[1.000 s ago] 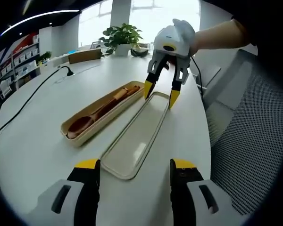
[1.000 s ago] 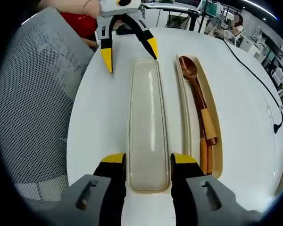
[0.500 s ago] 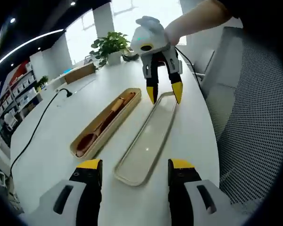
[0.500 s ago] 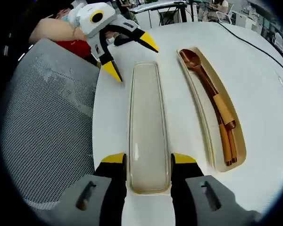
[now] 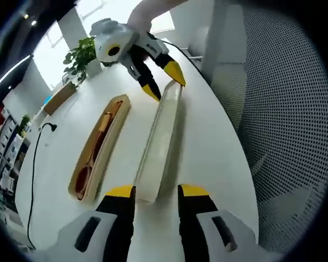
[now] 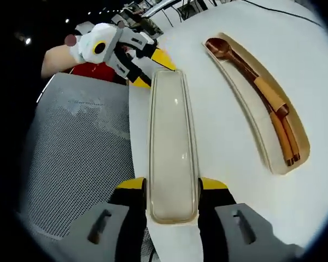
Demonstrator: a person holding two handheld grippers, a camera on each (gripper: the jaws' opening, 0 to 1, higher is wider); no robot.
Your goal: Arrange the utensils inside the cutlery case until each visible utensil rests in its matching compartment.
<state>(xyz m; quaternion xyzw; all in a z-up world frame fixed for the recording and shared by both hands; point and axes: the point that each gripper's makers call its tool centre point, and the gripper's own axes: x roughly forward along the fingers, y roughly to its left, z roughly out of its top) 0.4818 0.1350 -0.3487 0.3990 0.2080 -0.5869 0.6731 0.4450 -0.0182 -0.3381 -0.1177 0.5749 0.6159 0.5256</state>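
- Left gripper view: lid [image 5: 158,143] of the cutlery case runs lengthwise straight away from the left gripper [image 5: 152,191], near end sitting right between the two yellow-tipped jaws.
- Jaws stand close on either side of that near end; actual contact cannot be told from here, so grip state stays uncertain.
- At the far end, right gripper [image 5: 163,81] straddles the lid's other tip, yellow tips spread to either side of it.
- Lid looks tilted up on edge, possibly lifted off the white table [image 5: 208,142], though that is hard to confirm.
- Case tray [image 5: 98,148] lies just beside the lid, on its left in this view, long axis roughly parallel, with the brown spoon [image 5: 86,169] and other wooden utensils already inside.

- Right gripper view: same lid [image 6: 171,147] stretches straight ahead along the right gripper [image 6: 171,189], near end tucked between its jaws, which stand beside the rim on both sides; clamped or merely framing, cannot tell.
- Left gripper [image 6: 153,68] sits at the lid's far end, one yellow tip on each side of the corner.
- Tray [image 6: 262,109] with spoon [image 6: 221,50] lies to the right in this view, angled slightly away, apart from the lid.
- Judgement: each gripper is at its own end of the lid, so the coming move likely turns on carrying it sideways toward the tray, long axes kept matched.
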